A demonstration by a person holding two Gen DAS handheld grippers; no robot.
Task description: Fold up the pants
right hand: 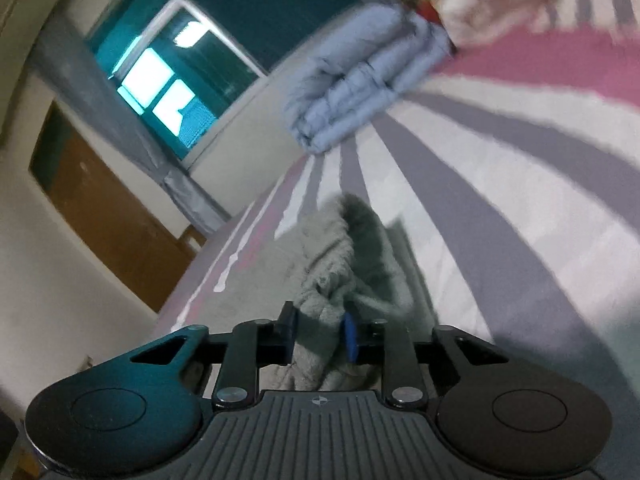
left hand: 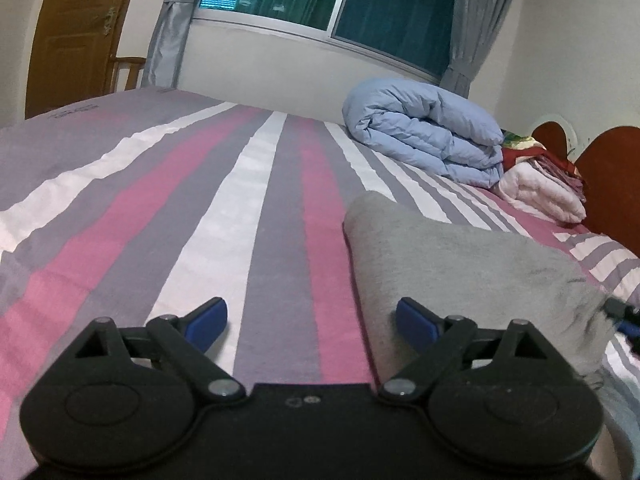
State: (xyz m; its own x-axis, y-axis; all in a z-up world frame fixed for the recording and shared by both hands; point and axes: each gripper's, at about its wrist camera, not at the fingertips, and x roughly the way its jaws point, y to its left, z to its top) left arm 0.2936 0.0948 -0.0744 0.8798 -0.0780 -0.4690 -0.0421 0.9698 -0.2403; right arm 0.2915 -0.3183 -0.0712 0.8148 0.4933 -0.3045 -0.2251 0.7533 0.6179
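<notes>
In the left wrist view, the left gripper is hanging low over the striped bedsheet, its blue-padded fingers standing wide apart with nothing between them. The grey pants are lying folded on the sheet just ahead of the right-hand finger and stretching away past it; that finger's pad is sitting over the pants' near edge, though whether it is touching the cloth cannot be told. Beyond the fingertips, well apart, a rolled light-blue duvet is resting beside a pale pink folded blanket near the wooden headboard.

In the right wrist view, tilted and blurred, the right gripper is pinching a bunched ridge of the grey pants, its fingers narrow and pressing the cloth from both sides. The fabric is rising between the pads and trailing ahead of them across the bedsheet. Far ahead, the duvet is lying below the window.
</notes>
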